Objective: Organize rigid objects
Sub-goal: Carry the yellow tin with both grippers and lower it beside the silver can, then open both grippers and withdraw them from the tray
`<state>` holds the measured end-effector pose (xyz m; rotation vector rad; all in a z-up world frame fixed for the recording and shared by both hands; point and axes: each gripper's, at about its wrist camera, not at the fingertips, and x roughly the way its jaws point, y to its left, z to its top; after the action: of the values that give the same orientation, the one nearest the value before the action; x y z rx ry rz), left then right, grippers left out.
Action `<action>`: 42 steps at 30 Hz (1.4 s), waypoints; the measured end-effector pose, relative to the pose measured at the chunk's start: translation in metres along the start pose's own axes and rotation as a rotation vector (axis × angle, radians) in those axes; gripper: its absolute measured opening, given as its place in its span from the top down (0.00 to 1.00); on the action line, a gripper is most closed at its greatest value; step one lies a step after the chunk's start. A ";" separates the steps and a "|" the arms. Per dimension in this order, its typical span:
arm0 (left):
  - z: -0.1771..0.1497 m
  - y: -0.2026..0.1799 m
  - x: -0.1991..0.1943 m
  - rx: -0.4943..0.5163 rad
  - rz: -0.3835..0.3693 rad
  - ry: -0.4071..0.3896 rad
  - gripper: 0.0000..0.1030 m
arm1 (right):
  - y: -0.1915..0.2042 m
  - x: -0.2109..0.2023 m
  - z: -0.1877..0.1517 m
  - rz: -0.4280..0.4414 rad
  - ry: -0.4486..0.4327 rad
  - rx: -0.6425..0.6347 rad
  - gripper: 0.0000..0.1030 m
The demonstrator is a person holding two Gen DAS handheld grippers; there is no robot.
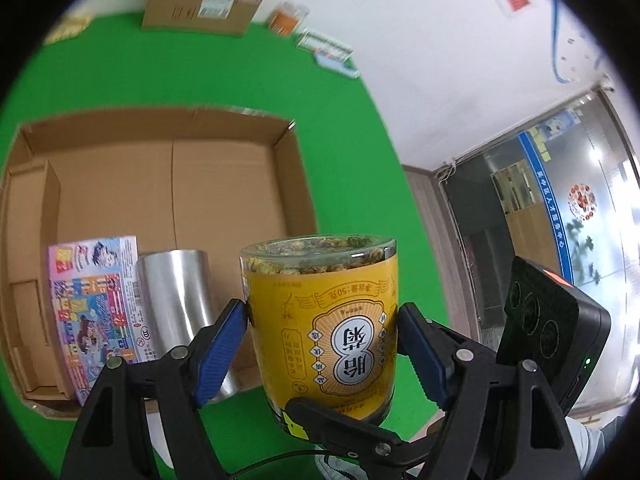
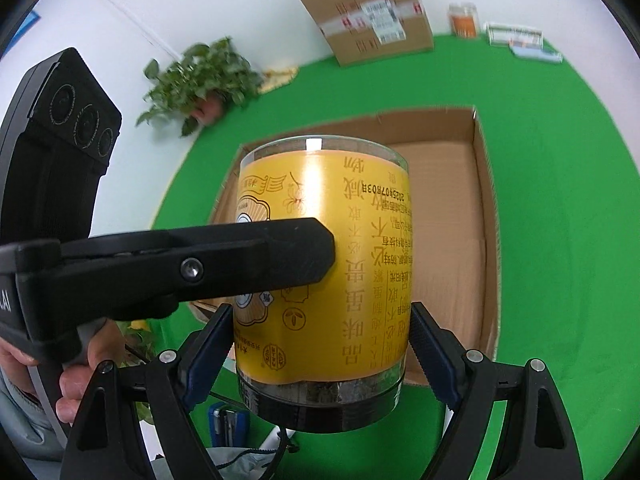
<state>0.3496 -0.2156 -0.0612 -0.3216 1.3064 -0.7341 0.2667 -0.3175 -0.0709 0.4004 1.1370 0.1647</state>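
Right now the green table (image 1: 120, 72) carries an open cardboard box (image 1: 160, 184), with a steel cup (image 1: 176, 300) and a colourful packet (image 1: 96, 308) lying inside. Above the box's near edge hangs the yellow jar (image 1: 324, 320), upside down, pinched between both tools at once: the left gripper (image 1: 322, 338) and the right gripper (image 2: 320, 344) each clamp its sides, jaws spread wide.
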 end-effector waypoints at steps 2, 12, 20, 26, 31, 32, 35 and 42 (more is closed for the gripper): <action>0.001 0.016 0.018 -0.037 -0.005 0.038 0.25 | -0.009 0.018 -0.001 0.002 0.039 0.012 0.19; -0.013 0.057 0.082 -0.151 0.027 0.195 0.28 | -0.057 0.103 -0.027 0.007 0.193 0.119 0.19; -0.015 0.043 0.091 -0.110 0.065 0.243 0.29 | -0.079 0.130 -0.037 -0.027 0.213 0.155 0.15; -0.024 0.040 0.048 -0.075 0.141 0.128 0.29 | -0.072 0.119 -0.040 0.026 0.188 0.147 0.04; -0.037 0.023 -0.003 0.015 0.237 -0.059 0.27 | -0.060 0.080 -0.052 -0.029 0.129 0.118 0.04; -0.040 0.020 -0.012 0.023 0.251 -0.084 0.27 | -0.055 0.070 -0.056 -0.042 0.111 0.101 0.04; -0.053 0.011 -0.031 0.035 0.265 -0.140 0.27 | -0.045 0.035 -0.067 -0.067 0.077 0.081 0.04; -0.082 -0.005 -0.053 0.091 0.288 -0.252 0.69 | -0.011 -0.020 -0.089 -0.070 0.021 0.058 0.73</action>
<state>0.2656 -0.1703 -0.0395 -0.1426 1.0491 -0.4893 0.1764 -0.3143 -0.0902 0.4106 1.1774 0.0744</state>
